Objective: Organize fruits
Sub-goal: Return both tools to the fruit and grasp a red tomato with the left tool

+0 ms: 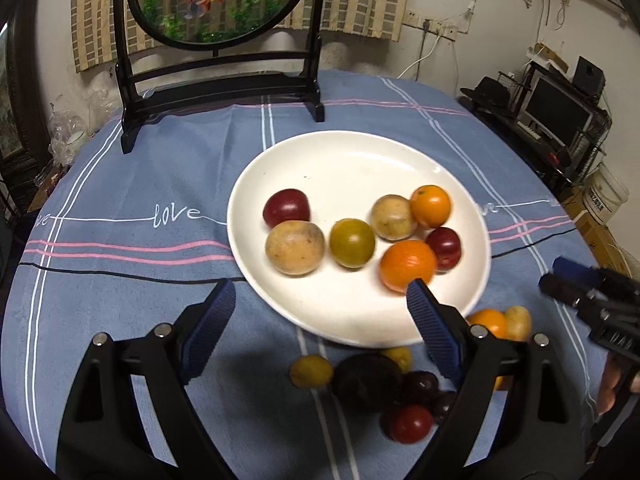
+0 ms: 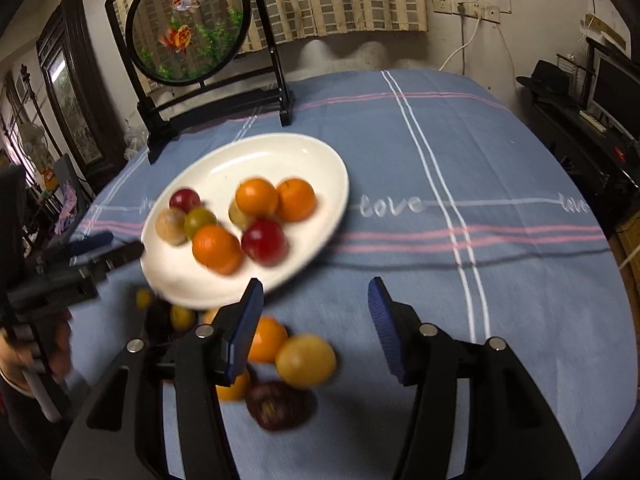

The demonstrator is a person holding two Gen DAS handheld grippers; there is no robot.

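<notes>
Nearest, both tools stand wide open and hold nothing: the left tool (image 1: 320,320) over the plate's near rim, the right tool (image 2: 316,320) above loose fruit on the desk (image 2: 480,280). A round yellow fruit (image 2: 306,361) beside an orange (image 2: 268,338) could roll off if nudged by a finger. Beyond, the white plate (image 1: 340,160) holds seven fruits, three of them oranges (image 1: 407,265), crowded enough that another dropped in may knock one out.

Left wrist view: looks forward and down, from close above the tablecloth (image 1: 120,184), with the plate (image 1: 344,152) ahead. Right wrist view: same direction, from right of the plate (image 2: 256,160). Both share plate, cloth and goldfish screen (image 1: 218,0)
</notes>
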